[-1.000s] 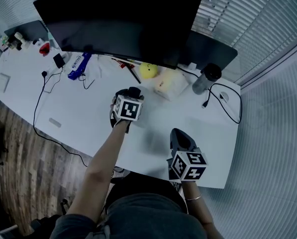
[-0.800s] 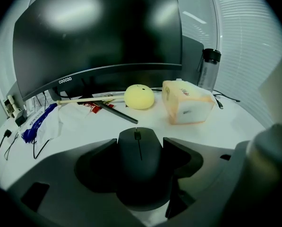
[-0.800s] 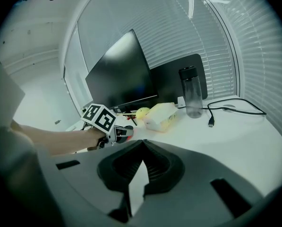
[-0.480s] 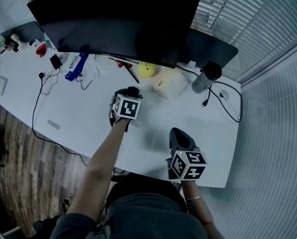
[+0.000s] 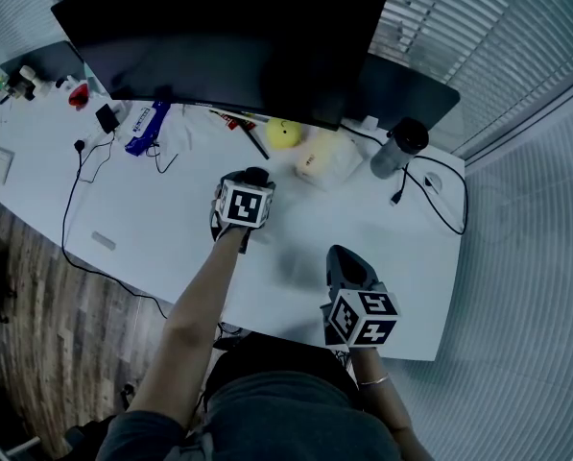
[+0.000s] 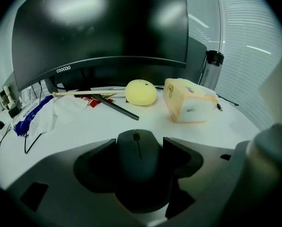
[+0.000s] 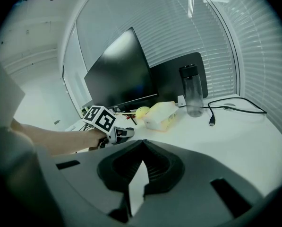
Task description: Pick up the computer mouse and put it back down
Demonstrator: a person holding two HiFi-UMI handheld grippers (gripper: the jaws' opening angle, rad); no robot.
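Note:
The dark computer mouse (image 6: 139, 162) sits between the jaws of my left gripper (image 6: 139, 143), which is shut on its sides, scroll wheel pointing toward the monitor (image 6: 98, 27). In the head view the left gripper (image 5: 253, 177) is over the middle of the white desk (image 5: 161, 229), and its marker cube hides most of the mouse. I cannot tell whether the mouse rests on the desk or is lifted. My right gripper (image 7: 141, 144) is shut with nothing in it, near the desk's front edge (image 5: 344, 262).
Beyond the mouse lie a yellow ball (image 6: 141, 92), a pale packet (image 6: 188, 105) and a black stick (image 6: 117, 108). A bottle (image 5: 397, 152) and a black cable (image 5: 444, 205) are at the right, and a blue object (image 5: 150, 128) and wires at the left.
Both grippers stay where they were, the left one still shut on the mouse. Only the head view has shifted slightly.

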